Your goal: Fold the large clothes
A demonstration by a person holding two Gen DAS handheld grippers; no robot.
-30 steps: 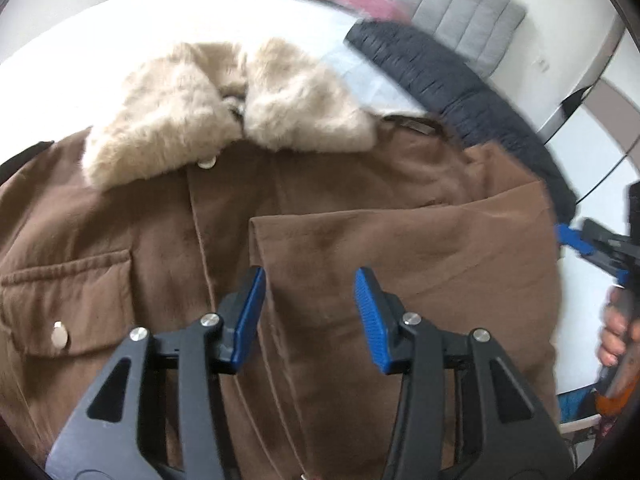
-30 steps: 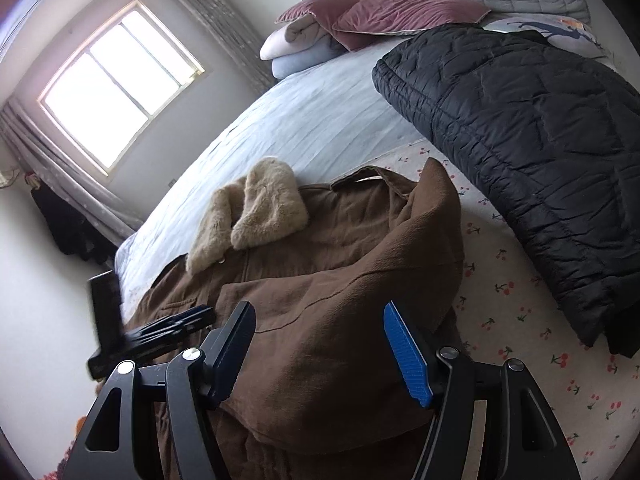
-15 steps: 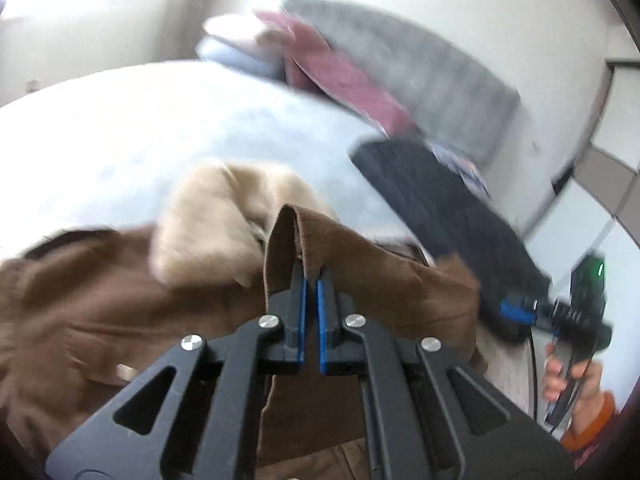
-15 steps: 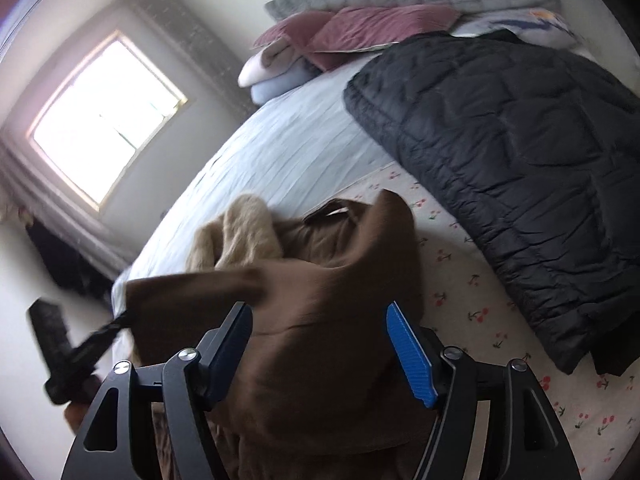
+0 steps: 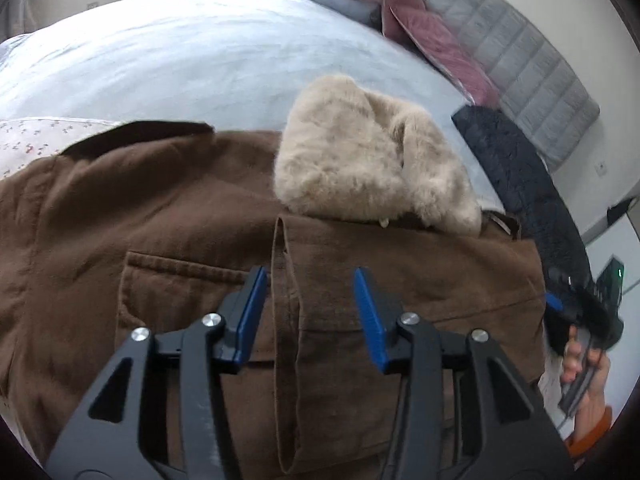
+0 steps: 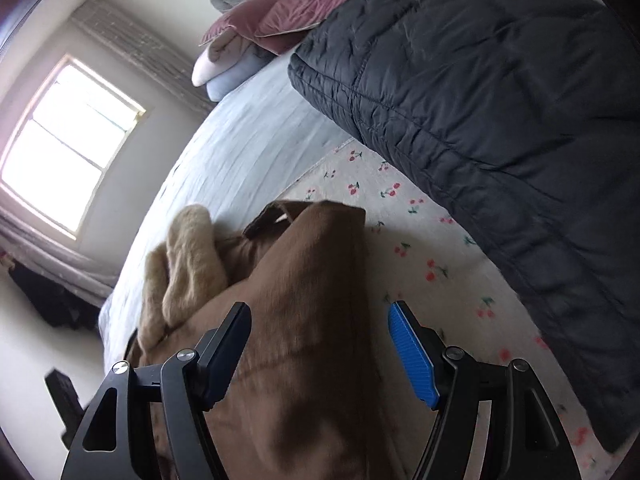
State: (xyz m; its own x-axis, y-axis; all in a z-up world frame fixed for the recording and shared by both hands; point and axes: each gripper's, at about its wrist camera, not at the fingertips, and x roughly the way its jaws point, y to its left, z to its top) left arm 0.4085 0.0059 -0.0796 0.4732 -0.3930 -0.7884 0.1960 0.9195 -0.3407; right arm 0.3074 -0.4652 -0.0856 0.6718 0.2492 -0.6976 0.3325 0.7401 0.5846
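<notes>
L gripper letting go, coat edge dead ahead betw its pads

L gripper (image 5: 308, 312): jaws opening, brown coat (image 5: 420, 280) folded edge runs straight away from it toward the fur collar (image 5: 372, 164), cloth betw the pads but not pinched. R gripper (image 6: 320, 344): wide, holding nothing, hovers over the coat's rt side; bare cherry-print sheet (image 6: 436, 240) just rt of its blue pad. My read: L is nearer that edge, so next fold is L's.
</notes>
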